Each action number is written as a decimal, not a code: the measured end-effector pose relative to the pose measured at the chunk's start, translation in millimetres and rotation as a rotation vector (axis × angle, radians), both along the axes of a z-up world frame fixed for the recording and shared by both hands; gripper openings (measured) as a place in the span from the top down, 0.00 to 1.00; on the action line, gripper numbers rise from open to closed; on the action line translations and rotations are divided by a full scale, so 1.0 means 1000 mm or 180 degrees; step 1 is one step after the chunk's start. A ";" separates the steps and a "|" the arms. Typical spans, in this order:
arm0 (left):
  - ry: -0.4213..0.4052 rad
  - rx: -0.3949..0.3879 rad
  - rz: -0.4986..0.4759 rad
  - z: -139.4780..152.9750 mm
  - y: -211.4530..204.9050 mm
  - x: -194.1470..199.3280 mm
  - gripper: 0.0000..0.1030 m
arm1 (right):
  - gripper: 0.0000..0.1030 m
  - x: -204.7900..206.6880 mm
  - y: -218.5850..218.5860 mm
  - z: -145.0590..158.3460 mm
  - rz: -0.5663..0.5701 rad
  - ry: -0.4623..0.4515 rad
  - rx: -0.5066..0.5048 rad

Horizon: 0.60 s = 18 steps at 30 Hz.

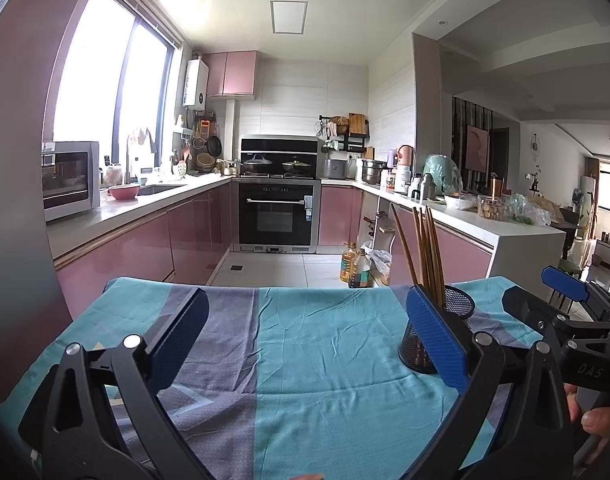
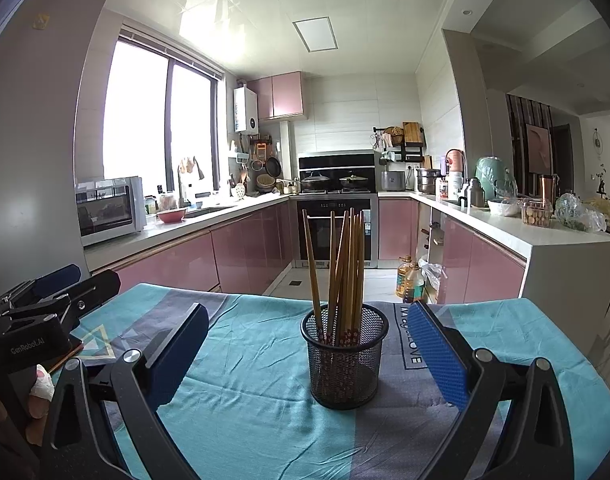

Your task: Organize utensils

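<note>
Chopsticks (image 2: 343, 268) in mesh cup (image 2: 343, 360), bench centre; both grippers released.

Item: bundle of brown chopsticks, standing tips-down in a black mesh cup, fanned and leaning, one stick tilted off to the left. Location: cup upright on the blue-and-grey cloth (image 2: 249, 392) covering the bench, mid-bench, directly ahead of the right gripper (image 2: 309, 364), which flanks it with jaws spread wide and grasps nothing. Left gripper (image 1: 305, 344): jaws likewise spread, empty, to the left of the cup, nearer its right finger. No loose utensils visible on the cloth, so the sorting appears finished or nearly so. Handling note: if the cup must be shifted, close on its lower wall, squarely and gently; a high or off-centre pinch would likely tip the light cup and scatter the sticks.
</note>
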<state>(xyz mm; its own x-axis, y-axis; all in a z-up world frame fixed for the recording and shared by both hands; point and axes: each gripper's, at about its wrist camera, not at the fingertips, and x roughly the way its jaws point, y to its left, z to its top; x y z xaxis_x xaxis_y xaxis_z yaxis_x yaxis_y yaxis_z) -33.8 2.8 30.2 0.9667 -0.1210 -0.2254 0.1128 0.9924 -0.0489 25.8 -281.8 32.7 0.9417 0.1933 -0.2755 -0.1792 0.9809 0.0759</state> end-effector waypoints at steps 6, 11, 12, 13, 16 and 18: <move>-0.0010 0.0005 0.0008 0.001 0.000 0.000 0.06 | 0.06 0.000 0.000 0.000 -0.0005 -0.0004 0.0009; -0.0013 0.0004 -0.0004 0.002 0.000 0.000 0.06 | 0.06 -0.001 -0.001 0.001 -0.0012 -0.0011 0.0015; -0.0014 0.0004 -0.0003 0.002 0.000 0.000 0.06 | 0.06 -0.001 0.000 0.001 -0.0011 -0.0014 0.0015; -0.0013 0.0003 -0.0006 0.002 0.000 0.000 0.06 | 0.06 -0.001 0.000 0.001 -0.0011 -0.0012 0.0008; -0.0015 0.0003 -0.0006 0.002 0.000 0.000 0.06 | 0.06 -0.001 0.000 0.001 -0.0008 -0.0020 0.0013; -0.0015 0.0000 -0.0003 0.002 0.000 0.000 0.06 | 0.06 -0.001 0.000 0.001 -0.0007 -0.0014 0.0012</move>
<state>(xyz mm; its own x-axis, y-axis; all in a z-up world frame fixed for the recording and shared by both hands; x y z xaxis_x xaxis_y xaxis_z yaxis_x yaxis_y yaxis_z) -33.8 3.0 32.3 0.9676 -0.1220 -0.2208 0.1141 0.9923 -0.0482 25.1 -282.2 33.3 0.9433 0.1921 -0.2707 -0.1772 0.9810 0.0788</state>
